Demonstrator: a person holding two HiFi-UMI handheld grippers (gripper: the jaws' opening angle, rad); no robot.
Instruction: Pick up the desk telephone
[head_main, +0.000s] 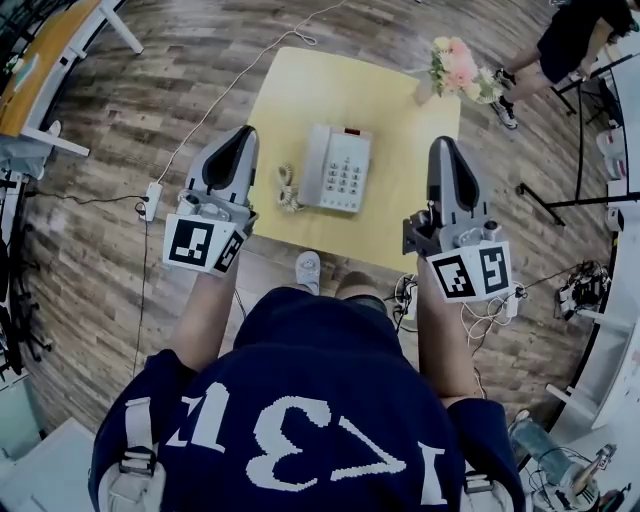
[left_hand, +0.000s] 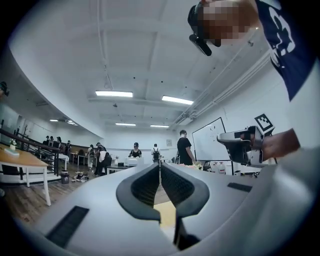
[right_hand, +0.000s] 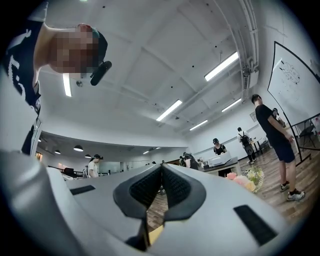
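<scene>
A grey desk telephone (head_main: 338, 167) with a keypad lies in the middle of a small yellow table (head_main: 300, 90), its coiled cord (head_main: 288, 189) at its left side. My left gripper (head_main: 236, 143) hangs at the table's left edge, level with the phone, jaws shut and empty. My right gripper (head_main: 442, 155) hangs at the table's right edge, also shut on nothing. In the left gripper view the shut left gripper (left_hand: 160, 167) points out across the room, with a strip of yellow table below. The right gripper (right_hand: 161, 170) shows the same in its own view. Neither touches the phone.
A bunch of pink and yellow flowers (head_main: 458, 68) stands at the table's far right corner. A white cable (head_main: 215, 105) runs over the wooden floor to a power strip (head_main: 152, 200). A person (head_main: 560, 45) stands at the far right near black stands. Other desks (head_main: 45, 70) lie at the left.
</scene>
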